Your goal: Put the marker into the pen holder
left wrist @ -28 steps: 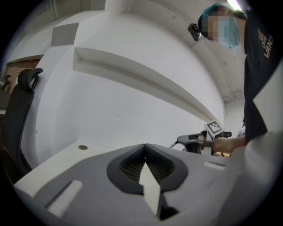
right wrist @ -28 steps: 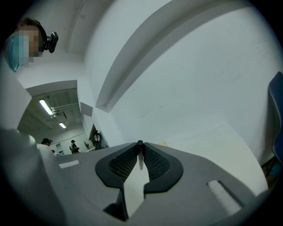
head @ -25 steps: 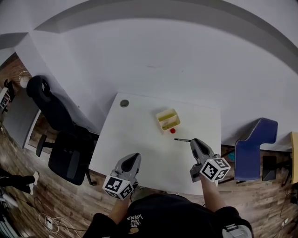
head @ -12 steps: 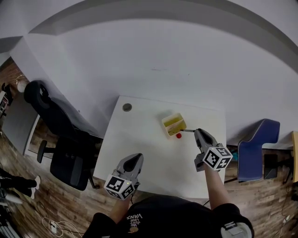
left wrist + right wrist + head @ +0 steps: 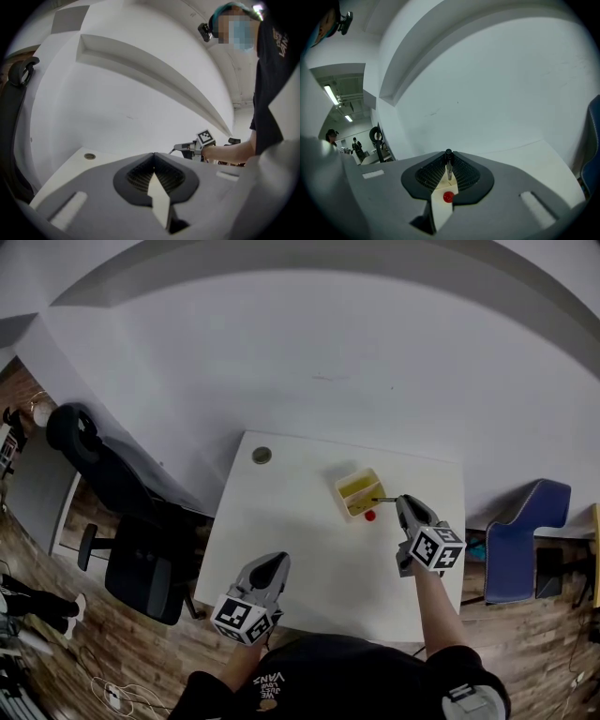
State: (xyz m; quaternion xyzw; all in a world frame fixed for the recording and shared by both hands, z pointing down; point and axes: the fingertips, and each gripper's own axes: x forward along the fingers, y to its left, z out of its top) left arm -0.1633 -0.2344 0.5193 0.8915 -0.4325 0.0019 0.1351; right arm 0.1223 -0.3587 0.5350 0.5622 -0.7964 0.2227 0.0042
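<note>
Here, the right gripper reaches over the white desk, its fingers pinching the dark marker near one end. The marker lies level, sticks out past the fingertips, and its free end reaches over the rim of the yellow pen holder. A small red round thing rests on the desk just beside the holder, below the marker. The left gripper hangs near the desk's front edge, well apart from the holder, its fingers pressed together with nothing between them.
</note>
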